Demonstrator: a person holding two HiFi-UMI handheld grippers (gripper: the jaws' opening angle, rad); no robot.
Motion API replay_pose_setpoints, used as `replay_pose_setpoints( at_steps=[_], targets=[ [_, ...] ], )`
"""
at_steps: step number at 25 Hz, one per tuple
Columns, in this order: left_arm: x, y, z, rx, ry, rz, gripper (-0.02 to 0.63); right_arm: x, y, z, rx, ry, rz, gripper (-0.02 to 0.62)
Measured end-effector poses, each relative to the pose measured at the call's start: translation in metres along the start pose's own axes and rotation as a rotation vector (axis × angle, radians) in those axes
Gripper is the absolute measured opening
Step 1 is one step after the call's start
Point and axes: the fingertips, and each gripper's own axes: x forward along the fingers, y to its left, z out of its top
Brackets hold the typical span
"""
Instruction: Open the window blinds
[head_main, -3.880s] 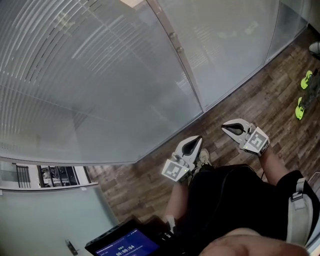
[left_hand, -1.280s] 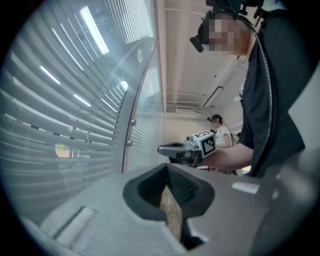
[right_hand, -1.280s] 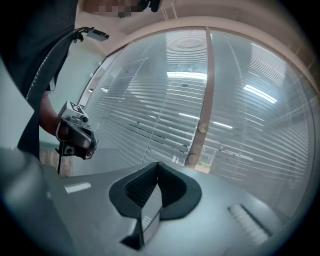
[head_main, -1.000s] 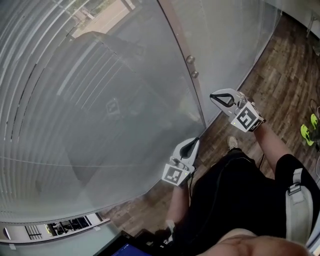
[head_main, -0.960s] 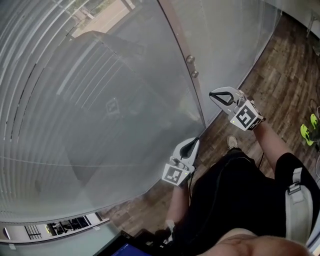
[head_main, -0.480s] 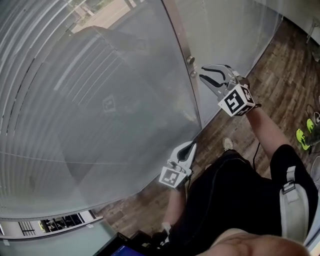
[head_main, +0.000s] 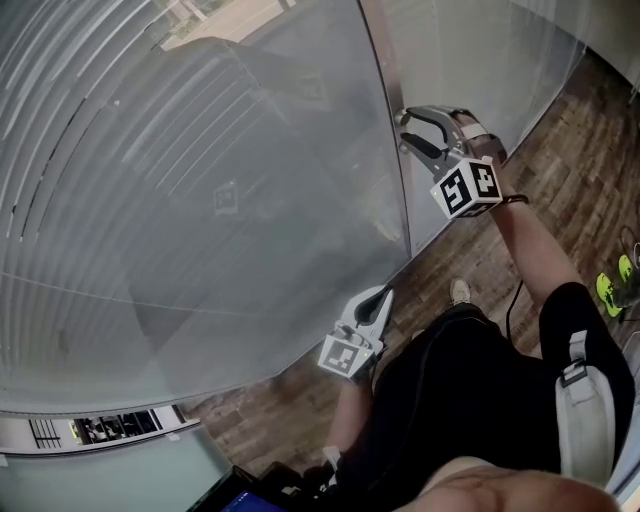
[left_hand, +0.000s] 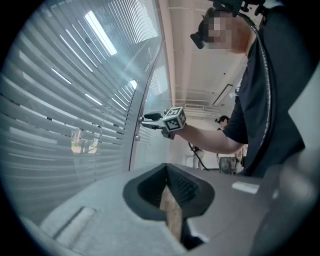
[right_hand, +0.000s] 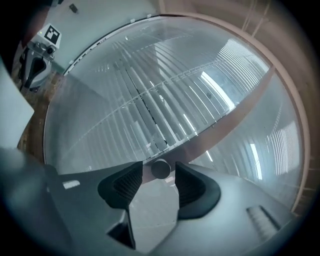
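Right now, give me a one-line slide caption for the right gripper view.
Right gripper, jaws just opened, brackets the round knob on the frame without gripping; blinds beyond.

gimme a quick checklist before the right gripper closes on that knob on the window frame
1. Knob between the jaws of the right gripper: ok, it sits between the pads.
2. Jaws wide enough: ok, they have just been opening and neither pad presses on the knob.
3. Knob centred in the gap: ok, roughly.
4. Correct knob chosen: cannot tell; a second knob sits just below it on the frame.
5. Left gripper out of the way: ok, shut, empty and held low.
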Motion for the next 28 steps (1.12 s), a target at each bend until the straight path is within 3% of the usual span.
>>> replay_pose_setpoints(
  at_steps=[20,23,28],
  targets=[
    [-0.009,0.007,0.001,0.006,-0.004,0.033,0.002,0.018,-0.001,-0.002,-0.152,0.051,-0.025,0.119],
    [-0.007,0.007,0.0,0.005,-0.001,0.029,0.002,0.018,-0.002,-0.002,-0.096,0.043,-0.026,0.118],
    [-0.007,0.006,0.0,0.008,-0.002,0.015,0.002,0.018,-0.007,0.0,0.112,0.024,-0.031,0.118]
  ],
)
